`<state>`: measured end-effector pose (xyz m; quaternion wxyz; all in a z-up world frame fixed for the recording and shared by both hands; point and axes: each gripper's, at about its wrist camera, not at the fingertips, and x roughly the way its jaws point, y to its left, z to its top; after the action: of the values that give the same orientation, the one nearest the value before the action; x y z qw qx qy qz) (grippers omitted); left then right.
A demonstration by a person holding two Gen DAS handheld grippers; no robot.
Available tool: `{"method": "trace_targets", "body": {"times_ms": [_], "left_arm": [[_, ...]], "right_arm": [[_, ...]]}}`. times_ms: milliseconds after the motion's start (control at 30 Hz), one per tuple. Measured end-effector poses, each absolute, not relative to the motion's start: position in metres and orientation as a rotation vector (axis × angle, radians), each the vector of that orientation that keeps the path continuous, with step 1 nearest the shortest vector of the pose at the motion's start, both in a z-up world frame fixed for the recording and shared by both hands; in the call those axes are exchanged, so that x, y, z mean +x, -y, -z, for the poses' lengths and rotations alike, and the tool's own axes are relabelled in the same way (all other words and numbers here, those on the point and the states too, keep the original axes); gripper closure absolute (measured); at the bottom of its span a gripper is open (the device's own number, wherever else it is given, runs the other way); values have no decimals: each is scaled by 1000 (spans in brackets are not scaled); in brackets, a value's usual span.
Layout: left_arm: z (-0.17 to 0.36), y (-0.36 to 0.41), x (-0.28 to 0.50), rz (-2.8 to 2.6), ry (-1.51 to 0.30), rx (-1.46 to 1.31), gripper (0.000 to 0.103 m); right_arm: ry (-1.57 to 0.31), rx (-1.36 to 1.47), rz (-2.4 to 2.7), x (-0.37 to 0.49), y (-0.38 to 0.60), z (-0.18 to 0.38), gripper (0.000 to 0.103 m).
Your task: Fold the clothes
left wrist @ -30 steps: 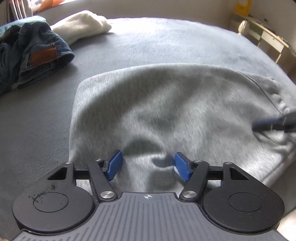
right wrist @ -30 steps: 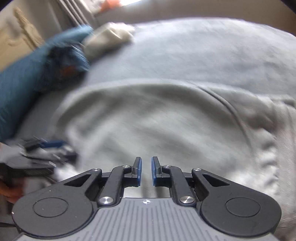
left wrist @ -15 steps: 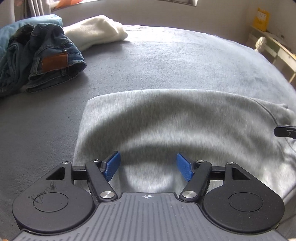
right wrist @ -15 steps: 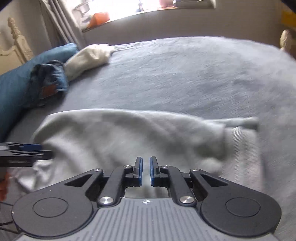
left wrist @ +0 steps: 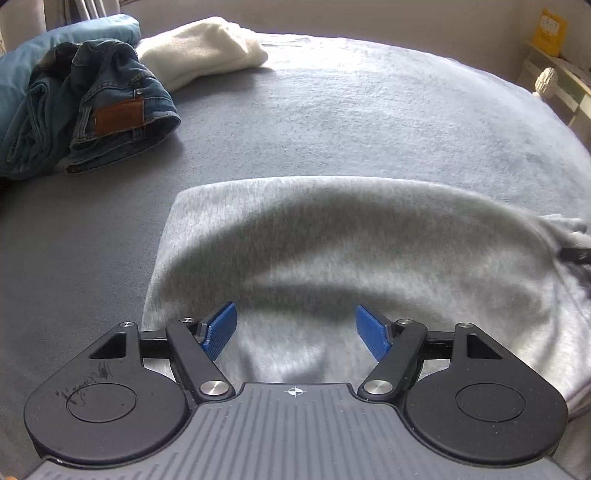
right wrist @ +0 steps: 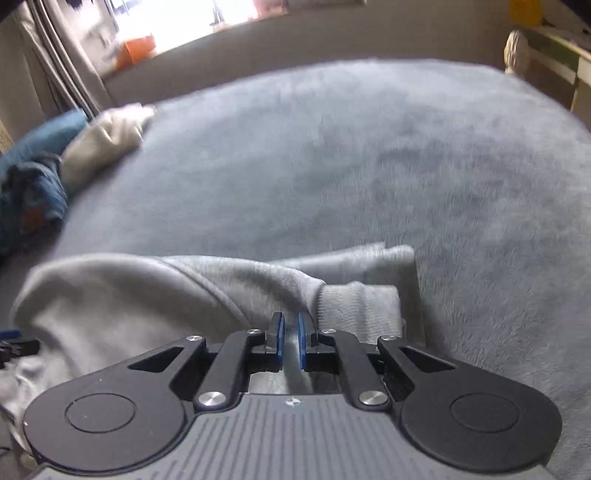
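A grey sweatshirt lies on the bed with its folded left edge toward the jeans. My left gripper hovers open over its near edge, blue pads wide apart and nothing between them. My right gripper has its pads almost together at the ribbed hem, where the sweatshirt bunches and converges at the tips, so it looks pinched there. In the left wrist view the right gripper shows at the far right edge with cloth raised around it. The left gripper peeks in at the left edge of the right wrist view.
The grey blanket covers the bed. Crumpled jeans, a white garment and a blue pillow sit at the far left. Wooden furniture stands past the bed's right side. A bright window is behind.
The right gripper has drawn the sweatshirt's right end inward, so the garment looks narrower and bunched at its tips. Both views have tilted up. The left gripper has stayed open.
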<state>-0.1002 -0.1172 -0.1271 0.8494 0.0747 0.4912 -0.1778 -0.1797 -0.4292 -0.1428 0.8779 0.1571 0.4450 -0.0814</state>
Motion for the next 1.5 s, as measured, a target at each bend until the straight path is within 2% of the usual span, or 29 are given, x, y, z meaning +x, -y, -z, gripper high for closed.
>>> {"method": "trace_targets", "body": {"times_ms": [233,367,533,567,600,667,900,1133,1367,1500], "left_arm": [[115,94,-119,300,-1060,45,31],[106,69,-134,261,-1029,5,31],[103,42,-142,191,-1028,-51,31],[104,38,-142,180,-1036,-55,31],[105,36,-143,168,-1045,-54,31],[105,36,-145,158,-1058,-44,31],[97,55,-153,210,-1033,-14,31],[102,88,-166,306,-1033,34,31],[109,97,-170,321,-1064,38,31],[112,96,-169,313,-1078,48,31]], "right_arm": [[-939,322,203,-171,417,139,95],[-866,388,145,-194,406,113,94],[-905,342,-7,-209,369,109,94],[-923,322,-17,-210,362,112,93],[-940,303,-27,-211,355,115,88],[-975,263,-46,-212,342,122,81],[-1092,130,-114,-216,297,144,80],[-1110,200,-99,-212,305,146,77],[-1109,206,-87,-213,301,147,64],[-1107,205,-82,-213,298,146,62]]}}
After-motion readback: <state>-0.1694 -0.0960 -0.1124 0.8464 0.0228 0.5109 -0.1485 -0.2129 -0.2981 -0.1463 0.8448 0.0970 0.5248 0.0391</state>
